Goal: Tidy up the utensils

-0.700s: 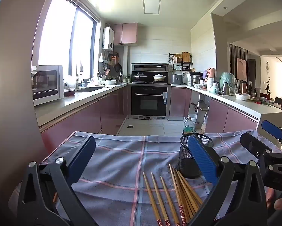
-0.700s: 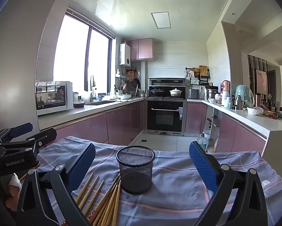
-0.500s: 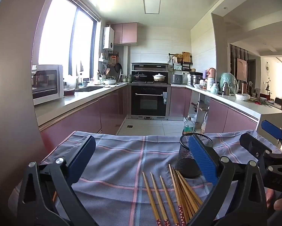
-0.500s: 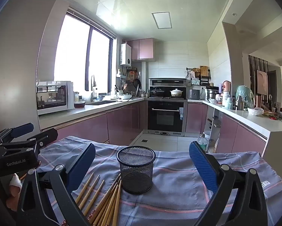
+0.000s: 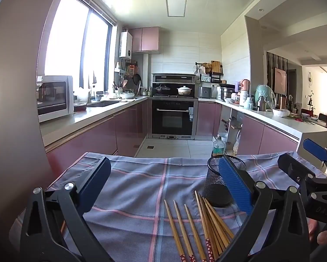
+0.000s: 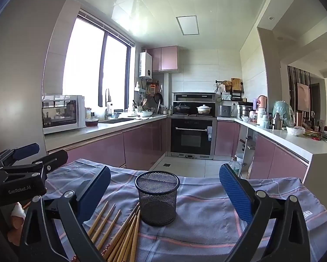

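Observation:
Several wooden chopsticks (image 5: 198, 224) lie on a grey-blue checked cloth (image 5: 141, 187), fanned out just left of a black mesh cup (image 5: 218, 187). In the right wrist view the chopsticks (image 6: 119, 229) lie at the lower left of the mesh cup (image 6: 157, 196), which stands upright and empty. My left gripper (image 5: 163, 187) is open and empty above the cloth, with the chopsticks between its fingers. My right gripper (image 6: 163, 192) is open and empty, with the cup between its fingers. Each gripper shows at the edge of the other's view.
The cloth (image 6: 207, 218) covers a table whose far edge faces a kitchen aisle. Pink cabinets, an oven (image 5: 173, 118) and counters stand beyond. A plastic bottle (image 5: 218, 146) stands on the floor past the far edge.
Both views have shifted only slightly. Both grippers stay open and the chopsticks and cup have not moved.

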A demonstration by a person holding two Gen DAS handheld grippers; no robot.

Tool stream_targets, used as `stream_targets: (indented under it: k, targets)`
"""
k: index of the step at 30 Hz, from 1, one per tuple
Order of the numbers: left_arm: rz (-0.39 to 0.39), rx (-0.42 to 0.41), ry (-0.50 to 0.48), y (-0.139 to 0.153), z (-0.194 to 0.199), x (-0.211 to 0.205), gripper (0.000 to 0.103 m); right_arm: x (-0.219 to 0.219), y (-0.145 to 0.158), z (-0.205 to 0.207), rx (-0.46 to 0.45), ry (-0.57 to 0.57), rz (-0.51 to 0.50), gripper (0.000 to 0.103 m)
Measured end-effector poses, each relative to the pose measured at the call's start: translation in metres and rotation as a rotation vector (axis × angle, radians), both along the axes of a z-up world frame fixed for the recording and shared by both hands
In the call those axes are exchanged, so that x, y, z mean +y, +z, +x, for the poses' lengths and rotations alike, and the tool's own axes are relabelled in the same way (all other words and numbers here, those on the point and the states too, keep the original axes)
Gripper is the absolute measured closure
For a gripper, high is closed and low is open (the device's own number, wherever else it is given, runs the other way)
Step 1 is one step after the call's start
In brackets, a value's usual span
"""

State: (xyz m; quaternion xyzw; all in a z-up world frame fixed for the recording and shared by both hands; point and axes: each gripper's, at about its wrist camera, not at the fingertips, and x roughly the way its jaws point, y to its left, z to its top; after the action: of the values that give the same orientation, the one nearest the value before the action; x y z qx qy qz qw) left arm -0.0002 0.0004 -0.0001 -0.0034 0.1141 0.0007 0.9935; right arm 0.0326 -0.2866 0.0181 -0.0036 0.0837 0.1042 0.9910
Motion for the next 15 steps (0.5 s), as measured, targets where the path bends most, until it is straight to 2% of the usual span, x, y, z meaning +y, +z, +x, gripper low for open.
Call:
stream_targets:
  k: [15]
  targets:
    - [0.0, 0.002, 0.0, 0.0027, -0.0009, -0.0031, 0.006, -0.0002, 0.0002, -0.0003, -0.001, -0.001, 0.001, 0.007]
